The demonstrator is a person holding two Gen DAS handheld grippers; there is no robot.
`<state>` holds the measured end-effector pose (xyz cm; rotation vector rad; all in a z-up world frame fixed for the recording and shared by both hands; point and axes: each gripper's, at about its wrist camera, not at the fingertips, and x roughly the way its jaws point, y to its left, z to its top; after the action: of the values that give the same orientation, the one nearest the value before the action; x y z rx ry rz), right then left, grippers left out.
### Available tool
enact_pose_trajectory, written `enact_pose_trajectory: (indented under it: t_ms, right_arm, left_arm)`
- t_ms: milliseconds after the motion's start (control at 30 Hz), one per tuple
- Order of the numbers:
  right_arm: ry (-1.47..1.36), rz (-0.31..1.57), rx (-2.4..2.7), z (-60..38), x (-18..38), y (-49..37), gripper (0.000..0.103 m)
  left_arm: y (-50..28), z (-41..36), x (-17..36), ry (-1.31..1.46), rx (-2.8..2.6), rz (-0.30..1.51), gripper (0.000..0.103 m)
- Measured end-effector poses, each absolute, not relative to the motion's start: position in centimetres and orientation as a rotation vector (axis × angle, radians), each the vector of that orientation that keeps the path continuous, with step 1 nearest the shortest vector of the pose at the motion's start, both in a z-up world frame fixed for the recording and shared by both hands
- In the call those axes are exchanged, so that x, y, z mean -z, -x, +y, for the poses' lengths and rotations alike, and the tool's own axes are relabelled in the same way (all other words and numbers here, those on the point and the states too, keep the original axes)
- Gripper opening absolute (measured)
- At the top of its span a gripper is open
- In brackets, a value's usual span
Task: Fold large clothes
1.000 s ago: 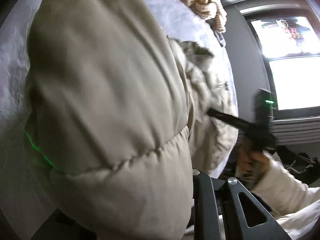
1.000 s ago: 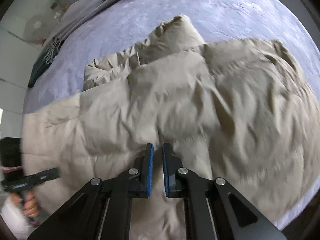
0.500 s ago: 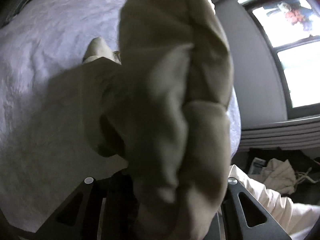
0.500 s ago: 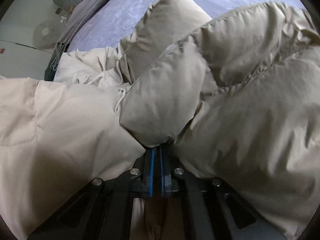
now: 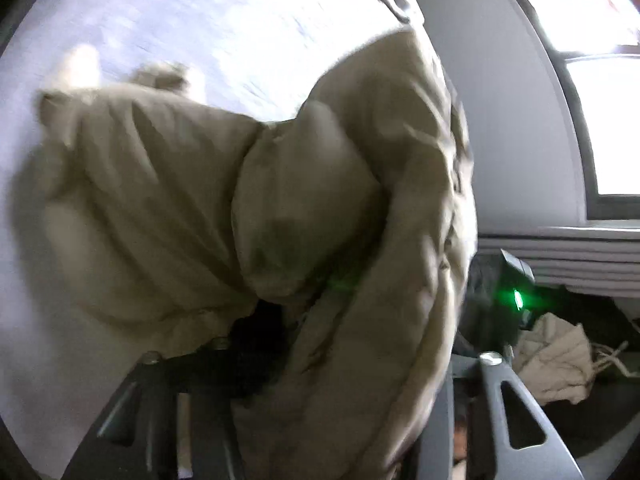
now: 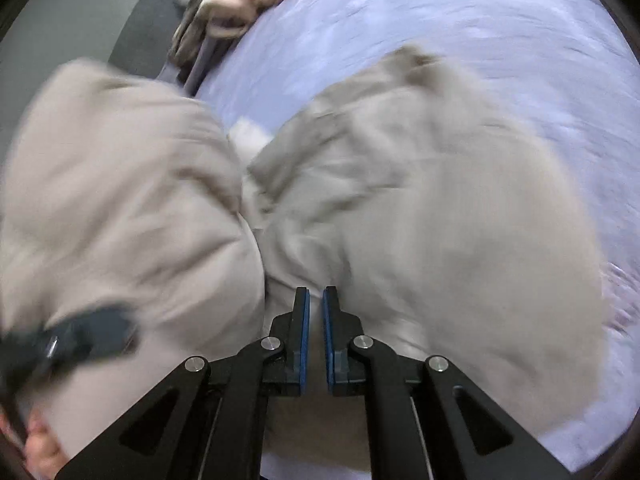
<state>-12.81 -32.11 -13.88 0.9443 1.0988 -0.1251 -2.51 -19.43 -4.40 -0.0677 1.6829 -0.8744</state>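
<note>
Jacket (image 6: 420, 220) heaped mid-bed, bedspread (image 6: 480, 40) bare beyond its edge

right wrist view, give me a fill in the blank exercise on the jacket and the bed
1. The puffy jacket is ____ in colour.
2. It lies on a bed cover that is pale ____.
3. Nothing sits between the blue pads of the right gripper; its fingers are nearly ____.
4. In the left wrist view, a fold of the jacket hangs between the fingers of the ____ gripper.

Missing words: beige; lilac; shut; left
</note>
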Motion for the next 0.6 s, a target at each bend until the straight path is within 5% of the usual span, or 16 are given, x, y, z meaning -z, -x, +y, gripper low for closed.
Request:
enact_pose_trajectory:
  t_ms: [67, 200, 333, 467, 533, 600]
  right_arm:
    - [-0.970, 1.078, 0.157, -33.0, 13.7, 14.8, 0.008]
    - [-1.002, 1.057, 0.203, -33.5, 13.3, 18.9, 0.011]
    - [-0.993, 1.007, 0.177, -32.9, 11.0, 22.9, 0.059]
    - [-0.969, 0.929, 0.030, -30.7, 7.2, 24.9, 0.062]
    - [-0.912, 0.923, -0.050, -28.4, 5.6, 24.4, 0.076]
    - [-0.844, 0.951, -0.092, -26.5, 5.2, 23.4, 0.077]
  left_arm:
    - [2.5, -21.2, 5.9, 0.079, 0.925, 1.699, 0.048]
    - [2.0, -21.6, 7.9, 0.157, 1.058, 1.714, 0.068]
    - [1.0, -21.0, 8.8, 0.180, 1.079, 1.715, 0.068]
    - [1.6, -19.1, 9.1, 0.157, 1.072, 1.710, 0.068]
    - [3.1, -22.3, 9.0, 0.127, 1.068, 1.697, 0.068]
    - [3.6, -23.6, 9.1, 0.104, 1.058, 1.686, 0.068]
